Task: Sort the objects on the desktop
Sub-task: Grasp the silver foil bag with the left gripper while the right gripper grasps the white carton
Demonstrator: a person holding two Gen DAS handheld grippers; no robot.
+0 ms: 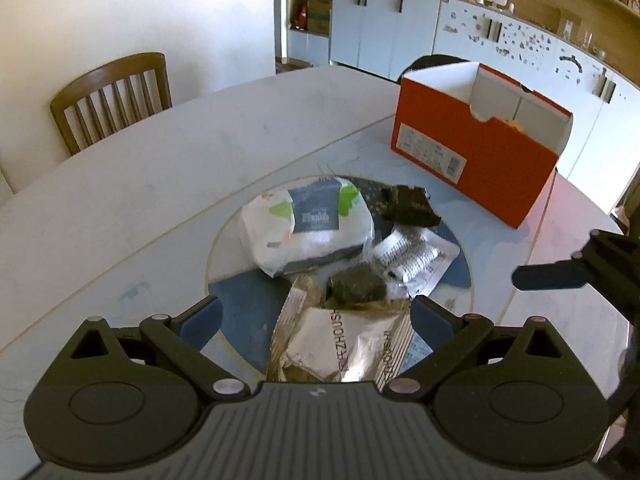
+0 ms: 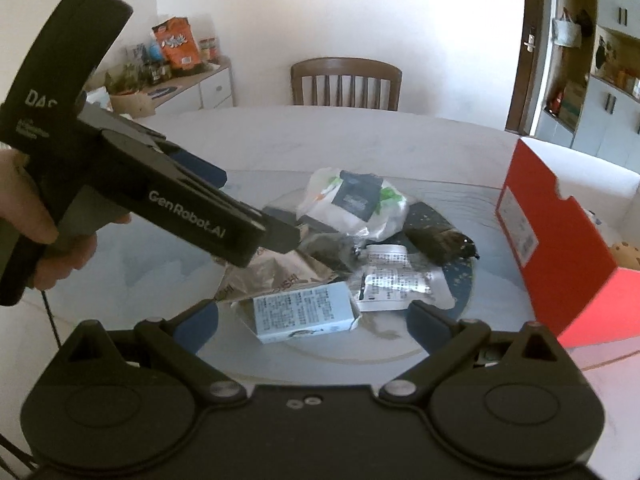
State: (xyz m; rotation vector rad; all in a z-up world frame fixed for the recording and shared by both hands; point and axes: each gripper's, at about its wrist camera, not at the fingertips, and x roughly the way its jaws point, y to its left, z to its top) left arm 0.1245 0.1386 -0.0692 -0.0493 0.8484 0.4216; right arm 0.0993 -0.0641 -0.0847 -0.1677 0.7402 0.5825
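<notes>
A pile of packets lies on the round glass centre point(image 1: 224, 248) of the table. My left gripper point(image 1: 316, 316) is open, its fingers either side of a crumpled gold foil packet point(image 1: 344, 344). Beyond it lie a dark wrapped lump point(image 1: 356, 286), a white bag with a grey label point(image 1: 308, 224), a silver printed sachet point(image 1: 412, 258) and a dark packet point(image 1: 408, 204). My right gripper point(image 2: 312, 320) is open above a pale blue box point(image 2: 304, 314). The left gripper's body point(image 2: 180, 208) hangs over the foil packet point(image 2: 280, 272). The white bag point(image 2: 352, 200) and the sachet point(image 2: 394, 282) show here too.
An open orange shoebox point(image 1: 476, 152) stands at the right of the table and also shows in the right wrist view point(image 2: 560, 248). A wooden chair point(image 1: 112, 96) stands at the far side. White cabinets point(image 1: 400, 28) line the back wall. A sideboard with snack bags point(image 2: 180, 64) stands far left.
</notes>
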